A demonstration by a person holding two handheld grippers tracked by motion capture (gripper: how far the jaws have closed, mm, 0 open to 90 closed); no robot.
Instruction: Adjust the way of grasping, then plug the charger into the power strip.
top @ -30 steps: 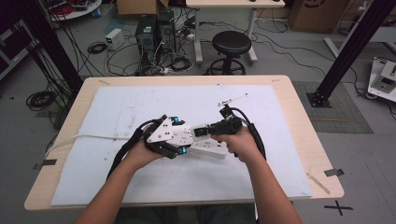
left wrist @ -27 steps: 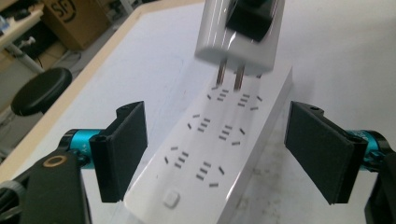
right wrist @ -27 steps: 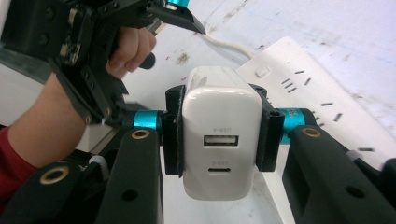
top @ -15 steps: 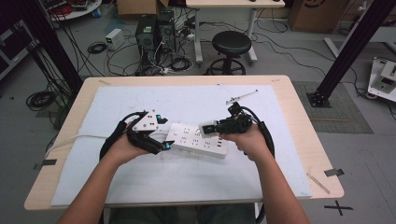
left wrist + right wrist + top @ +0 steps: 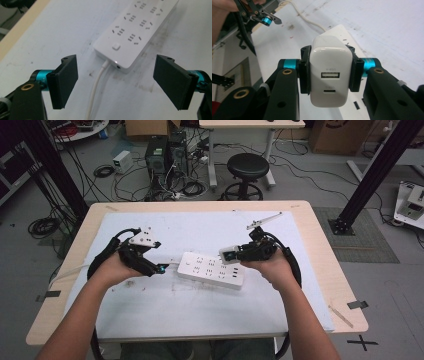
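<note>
White charger [image 5: 329, 75], rounded with two ports, sits clamped in right tool [image 5: 329, 72]; left tool [image 5: 120, 82] gapes empty.

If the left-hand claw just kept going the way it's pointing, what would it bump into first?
Most likely the white power strip. The left gripper stands open and empty, aimed at the strip's cord end, where the white cord runs between its jaws. Depth is hard to judge, so it might meet the mat first.

A wooden table [image 5: 320, 227] carries a white mat [image 5: 200, 305] (scuffed); a power strip [image 5: 210, 270] lies on it.
</note>
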